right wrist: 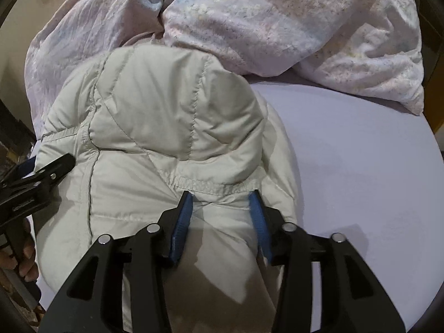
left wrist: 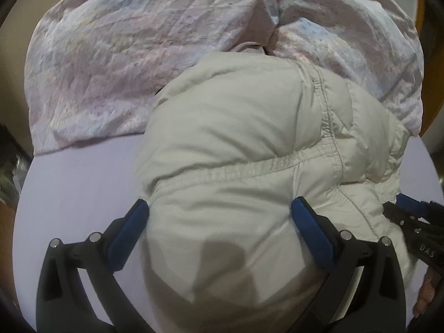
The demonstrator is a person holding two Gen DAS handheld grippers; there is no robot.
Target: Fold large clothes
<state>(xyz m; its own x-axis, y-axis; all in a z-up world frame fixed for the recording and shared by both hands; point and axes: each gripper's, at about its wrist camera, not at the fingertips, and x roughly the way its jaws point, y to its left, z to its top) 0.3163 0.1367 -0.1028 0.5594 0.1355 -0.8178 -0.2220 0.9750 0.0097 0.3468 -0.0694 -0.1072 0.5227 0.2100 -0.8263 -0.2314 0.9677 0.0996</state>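
Observation:
A cream puffy quilted jacket lies bunched on a lavender bed sheet; it also fills the middle of the right wrist view. My left gripper is open, its blue pads spread wide on either side of a bulge of the jacket. My right gripper is partly closed with a fold of the jacket between its blue pads, just below a stitched seam. The right gripper also shows at the right edge of the left wrist view, and the left gripper at the left edge of the right wrist view.
A crumpled pale pink and blue patterned duvet is heaped behind the jacket, also across the top of the right wrist view. Bare sheet lies to the right of the jacket. The bed's edge and dark furniture are at the left.

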